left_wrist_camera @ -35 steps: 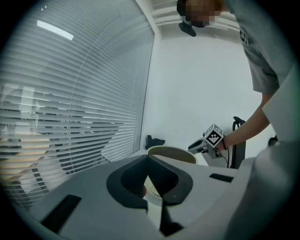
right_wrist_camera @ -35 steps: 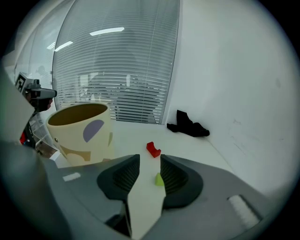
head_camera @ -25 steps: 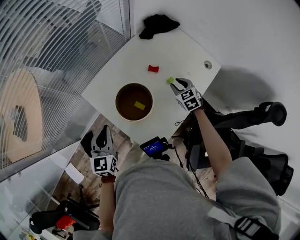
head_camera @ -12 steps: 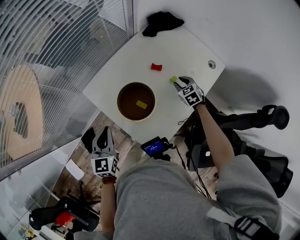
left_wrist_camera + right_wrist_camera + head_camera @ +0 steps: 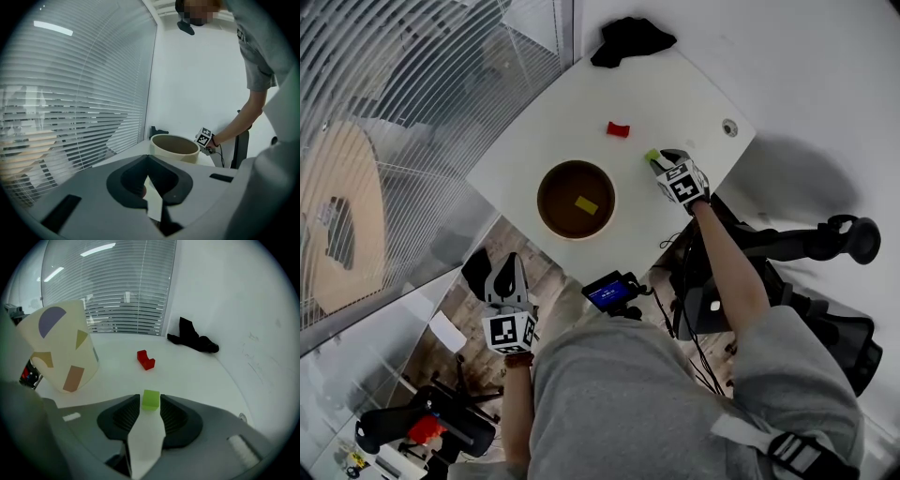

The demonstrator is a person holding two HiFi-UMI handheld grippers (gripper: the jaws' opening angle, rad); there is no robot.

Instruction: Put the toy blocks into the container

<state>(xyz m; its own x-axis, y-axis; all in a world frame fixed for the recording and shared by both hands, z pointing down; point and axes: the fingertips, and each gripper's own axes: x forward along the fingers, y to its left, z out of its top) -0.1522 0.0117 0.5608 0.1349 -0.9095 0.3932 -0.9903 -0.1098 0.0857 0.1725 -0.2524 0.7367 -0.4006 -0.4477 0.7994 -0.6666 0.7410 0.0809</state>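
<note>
The white desk (image 5: 546, 141) is seen from above, and the round container (image 5: 542, 200) is set near its front edge, toward the left. A black cloth (image 5: 633, 39) is left bunched at the far corner, well apart from everything else.

Now the right gripper (image 5: 661, 163) is angled down at the desk, to the right of the container. Its fingers are spread, and the green block (image 5: 150, 399) is framed right between the tips, sitting on the desk. No squeeze can be made out yet, so it is judged bracketed, not gripped.

The left gripper (image 5: 504, 266) is held off the desk, low on the near side, with its fingers pressed together at the tips and nothing between them.

On to the score. One yellow block (image 5: 586, 204) is already lying inside the container, so that one is counted done. The green block is lined up for pickup, and the red block (image 5: 619, 129) is waiting untouched farther back, beyond the container. By that count, one is in and two are left.
</note>
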